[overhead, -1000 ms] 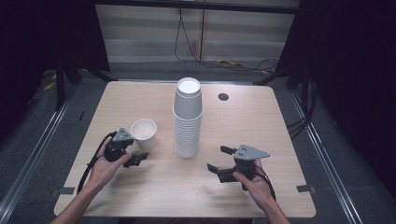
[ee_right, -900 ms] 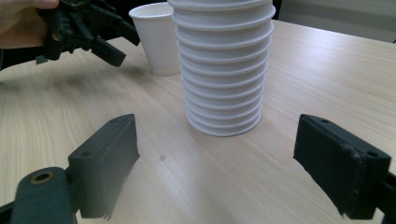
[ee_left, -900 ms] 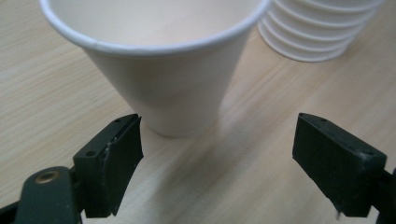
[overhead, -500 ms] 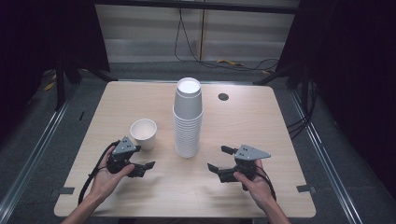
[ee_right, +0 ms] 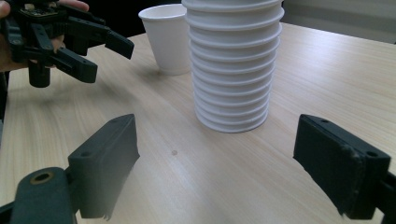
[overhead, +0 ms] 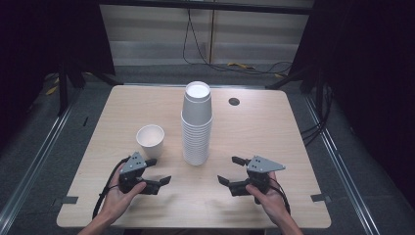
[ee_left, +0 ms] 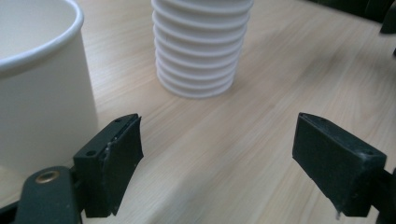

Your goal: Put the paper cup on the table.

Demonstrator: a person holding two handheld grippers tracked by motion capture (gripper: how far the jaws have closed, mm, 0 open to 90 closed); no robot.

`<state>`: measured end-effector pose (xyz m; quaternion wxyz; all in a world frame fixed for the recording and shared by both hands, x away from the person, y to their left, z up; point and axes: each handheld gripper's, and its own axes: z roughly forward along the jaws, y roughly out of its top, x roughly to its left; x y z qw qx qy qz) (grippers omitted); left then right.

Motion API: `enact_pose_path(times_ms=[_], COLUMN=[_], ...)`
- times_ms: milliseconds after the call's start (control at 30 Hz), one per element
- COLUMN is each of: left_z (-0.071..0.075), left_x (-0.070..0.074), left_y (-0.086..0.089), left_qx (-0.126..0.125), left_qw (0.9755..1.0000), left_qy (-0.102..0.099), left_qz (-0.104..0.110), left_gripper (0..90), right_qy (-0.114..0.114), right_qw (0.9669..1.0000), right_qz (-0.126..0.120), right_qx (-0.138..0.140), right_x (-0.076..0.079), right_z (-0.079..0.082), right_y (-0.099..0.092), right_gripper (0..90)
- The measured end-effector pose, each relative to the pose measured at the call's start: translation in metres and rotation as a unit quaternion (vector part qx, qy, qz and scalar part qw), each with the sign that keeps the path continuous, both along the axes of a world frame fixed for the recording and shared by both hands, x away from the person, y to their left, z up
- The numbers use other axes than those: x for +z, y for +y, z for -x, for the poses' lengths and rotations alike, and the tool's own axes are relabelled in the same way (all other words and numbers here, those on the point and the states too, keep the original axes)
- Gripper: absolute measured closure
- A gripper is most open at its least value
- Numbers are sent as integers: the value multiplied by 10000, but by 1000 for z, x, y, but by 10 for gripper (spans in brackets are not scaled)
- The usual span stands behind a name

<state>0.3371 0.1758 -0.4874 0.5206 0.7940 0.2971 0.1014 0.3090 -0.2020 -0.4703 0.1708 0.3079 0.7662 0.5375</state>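
Wooden table (overhead: 264, 127): single cup (overhead: 150, 141) just beyond left gripper (overhead: 159, 170), apart; cup stack (overhead: 196, 125) between; both grippers, right gripper (overhead: 231, 169) included, gape wide, empty.

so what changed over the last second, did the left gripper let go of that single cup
Yes. The left gripper was at the single cup a second ago; it has since drawn back toward the person and now sits open and empty, clear of the cup, which stands upright where it was left. The right gripper stayed open in place, and the cup stack has not moved.
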Motion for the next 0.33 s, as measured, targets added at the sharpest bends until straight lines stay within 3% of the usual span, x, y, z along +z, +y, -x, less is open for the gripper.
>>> enact_pose_path(times_ms=[33, 100, 200, 333], left_z=[1, 3, 4, 7], left_x=[-1, 0, 1, -7], left_y=[-1, -1, 2, 5], left_qx=[-40, -3, -11, 159], left_qw=[9999, 9999, 9998, 9998], left_qy=[41, -117, -51, -96], left_qz=[87, 76, 215, 5], left_gripper=[158, 158, 157, 158], right_qy=[-13, -47, -52, 63], right_qw=[10000, 10000, 10000, 9999], right_qz=[-14, -47, -2, 43], right_qx=[-26, -16, 23, -83], right_x=[1, 3, 2, -5], right_z=[2, 5, 10, 7], right_y=[0, 2, 1, -2], right_gripper=[137, 136, 135, 135])
